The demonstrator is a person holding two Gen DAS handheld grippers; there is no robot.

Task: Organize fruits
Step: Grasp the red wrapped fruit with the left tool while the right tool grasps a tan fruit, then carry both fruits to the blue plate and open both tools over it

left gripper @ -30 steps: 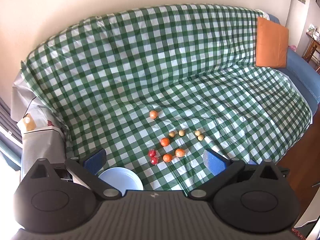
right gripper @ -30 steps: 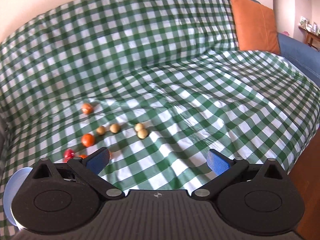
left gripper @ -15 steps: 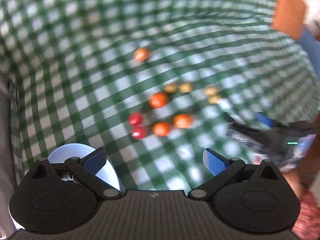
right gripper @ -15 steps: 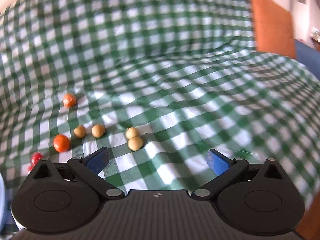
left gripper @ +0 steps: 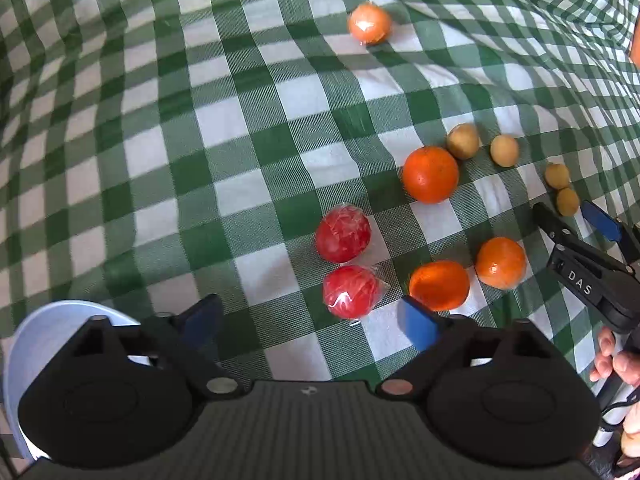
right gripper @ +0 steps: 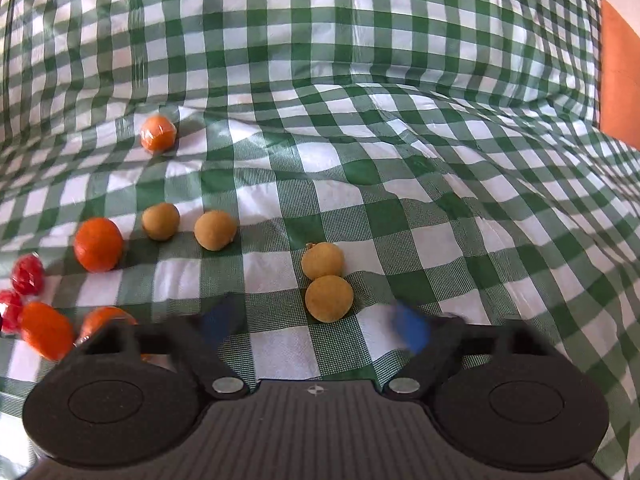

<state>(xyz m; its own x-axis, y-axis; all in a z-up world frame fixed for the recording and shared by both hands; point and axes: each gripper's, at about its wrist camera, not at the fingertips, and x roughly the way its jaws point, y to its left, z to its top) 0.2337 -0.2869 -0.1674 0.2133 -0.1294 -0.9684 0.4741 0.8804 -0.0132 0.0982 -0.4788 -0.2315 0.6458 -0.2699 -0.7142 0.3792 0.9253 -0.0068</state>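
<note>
Fruits are scattered on a checked cloth [left gripper: 248, 120]. A white bowl [left gripper: 36, 332] is seen at its near left edge. Three oranges [left gripper: 430, 174] and two wrapped red fruits [left gripper: 343, 234] are clustered ahead of the left gripper [left gripper: 310, 322]; four small tan fruits [right gripper: 329, 298] lie ahead of the right gripper [right gripper: 316, 326]. Both pairs of fingers are spread but closing, with nothing gripped.

Left wrist looks steeply down, close over the fruits [left gripper: 430, 175]; right wrist, lower-angled, perhaps nearer, shares them.
</note>
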